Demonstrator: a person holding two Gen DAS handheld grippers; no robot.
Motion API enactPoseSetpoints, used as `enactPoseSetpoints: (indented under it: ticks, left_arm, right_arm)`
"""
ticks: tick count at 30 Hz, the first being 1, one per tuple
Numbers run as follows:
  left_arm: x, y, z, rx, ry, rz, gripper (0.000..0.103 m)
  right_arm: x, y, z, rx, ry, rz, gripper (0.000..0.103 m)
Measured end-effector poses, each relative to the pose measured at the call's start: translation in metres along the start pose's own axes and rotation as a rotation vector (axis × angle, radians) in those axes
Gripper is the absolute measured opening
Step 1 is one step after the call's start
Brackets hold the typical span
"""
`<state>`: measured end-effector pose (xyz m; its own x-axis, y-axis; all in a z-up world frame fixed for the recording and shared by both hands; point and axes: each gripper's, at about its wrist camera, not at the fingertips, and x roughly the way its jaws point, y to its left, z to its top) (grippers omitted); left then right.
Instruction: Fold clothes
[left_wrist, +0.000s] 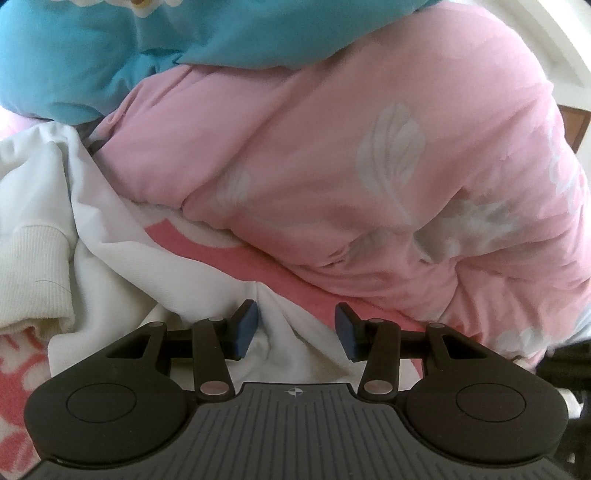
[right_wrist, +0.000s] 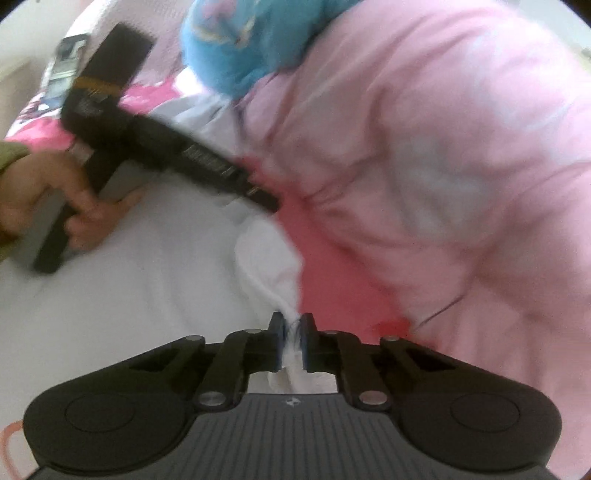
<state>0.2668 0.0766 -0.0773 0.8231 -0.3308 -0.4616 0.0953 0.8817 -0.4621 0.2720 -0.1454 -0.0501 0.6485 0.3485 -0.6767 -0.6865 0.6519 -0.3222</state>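
Note:
A white garment (left_wrist: 118, 258) with a ribbed cuff (left_wrist: 33, 273) lies crumpled on the bed. My left gripper (left_wrist: 295, 330) is open just above it, and a ridge of white cloth sits between the blue pads (left_wrist: 245, 328) without being pinched. My right gripper (right_wrist: 291, 339) is shut on a bunched edge of the same white garment (right_wrist: 147, 277), which spreads out flat to the left. In the blurred right wrist view, a hand (right_wrist: 74, 210) holds the left gripper's black body (right_wrist: 166, 144), slanting down toward the cloth's far edge.
A bulky pink quilt (left_wrist: 369, 166) with white feather prints rises right behind the garment. Blue fabric (left_wrist: 74, 55) is piled on top of it at the back. A pink and white patterned sheet (left_wrist: 14, 369) covers the bed. A dark flat object (right_wrist: 122, 48) lies far left.

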Motion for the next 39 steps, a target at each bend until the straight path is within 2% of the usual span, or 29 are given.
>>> enactPoseSetpoints:
  ticks: [5,11,17,21,26,27,30,33,36,39]
  left_arm:
    - [-0.006,-0.005,0.0,0.023,-0.042,-0.014,0.049]
    - [-0.005,-0.013,-0.002,0.078,-0.033,-0.015,0.052]
    - [0.004,-0.012,-0.006,0.068,0.018,0.019,0.052]
    - [0.006,-0.008,-0.005,0.05,0.029,0.019,0.052]
    - [0.007,-0.007,-0.005,0.052,0.033,0.022,0.052]
    - [0.007,-0.006,-0.004,0.049,0.033,0.021,0.052]
    - [0.007,-0.008,-0.003,0.054,0.028,0.024,0.052]
    - [0.005,-0.01,-0.002,0.057,0.012,0.015,0.052]
    - [0.002,-0.013,-0.001,0.054,-0.007,-0.017,0.053]
    - [0.002,-0.018,-0.003,0.066,-0.007,-0.06,0.053]
  right_arm:
    - [0.015,-0.019,0.009,0.01,-0.018,-0.192,0.007]
    - [0.061,-0.038,0.004,0.014,0.004,-0.28,0.007]
    - [0.102,-0.039,-0.003,-0.025,0.033,-0.257,0.007]
    - [0.101,-0.064,0.007,0.112,0.037,-0.222,0.008]
    - [0.067,-0.097,0.008,0.347,0.031,-0.138,0.011]
    - [0.053,-0.102,0.006,0.399,0.002,-0.142,0.012]
    - [-0.006,-0.103,-0.005,0.489,-0.112,-0.19,0.029]
    - [-0.071,-0.1,-0.025,0.575,-0.204,-0.213,0.031]
    - [-0.124,-0.101,-0.053,0.654,-0.192,-0.261,0.031]
    - [-0.147,-0.105,-0.084,0.686,-0.133,-0.319,0.031]
